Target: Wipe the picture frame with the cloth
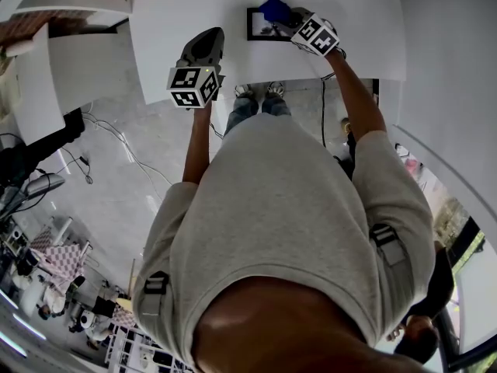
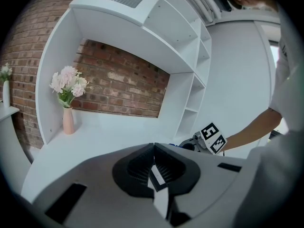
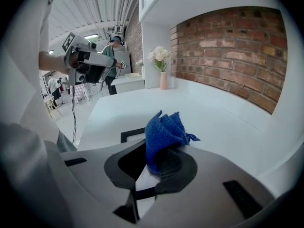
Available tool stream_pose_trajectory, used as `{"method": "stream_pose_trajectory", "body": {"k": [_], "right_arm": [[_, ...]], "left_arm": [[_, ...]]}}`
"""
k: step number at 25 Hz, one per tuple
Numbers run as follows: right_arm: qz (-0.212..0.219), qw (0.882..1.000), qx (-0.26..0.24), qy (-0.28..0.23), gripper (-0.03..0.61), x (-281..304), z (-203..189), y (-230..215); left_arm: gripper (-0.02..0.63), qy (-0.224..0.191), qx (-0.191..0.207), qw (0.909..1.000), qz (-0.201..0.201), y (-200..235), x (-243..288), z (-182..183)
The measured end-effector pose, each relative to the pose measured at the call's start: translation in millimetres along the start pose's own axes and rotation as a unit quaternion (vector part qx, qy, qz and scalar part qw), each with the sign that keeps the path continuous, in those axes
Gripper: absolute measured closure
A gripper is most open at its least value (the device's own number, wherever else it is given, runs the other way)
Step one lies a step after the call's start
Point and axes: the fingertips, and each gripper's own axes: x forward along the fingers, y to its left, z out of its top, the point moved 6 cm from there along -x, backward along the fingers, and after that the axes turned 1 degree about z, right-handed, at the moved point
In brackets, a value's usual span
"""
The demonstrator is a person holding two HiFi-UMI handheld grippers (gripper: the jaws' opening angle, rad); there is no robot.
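Right now we pinch the blue cloth (image 3: 164, 132) in our right gripper (image 3: 159, 158), its bunched end sticking out past the jaws. That gripper hangs over the black frame (image 1: 258, 29), which lies flat on the white table (image 1: 186, 6) not far from its near edge, with the cloth just above the frame's far side. Our left gripper (image 2: 153, 151) is held off the table's near edge, jaws pressed together on nothing. A vase (image 2: 68, 120) of flowers stands at the table's far left corner.
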Motion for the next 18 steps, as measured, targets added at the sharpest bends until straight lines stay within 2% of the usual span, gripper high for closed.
{"method": "stream_pose_trajectory", "body": {"k": [18], "right_arm": [[0.028,1.0,0.011,0.007,0.523,-15,-24,64]], "left_arm": [[0.598,-0.004,0.003,0.9997,-0.025,-21,2,-4]]}}
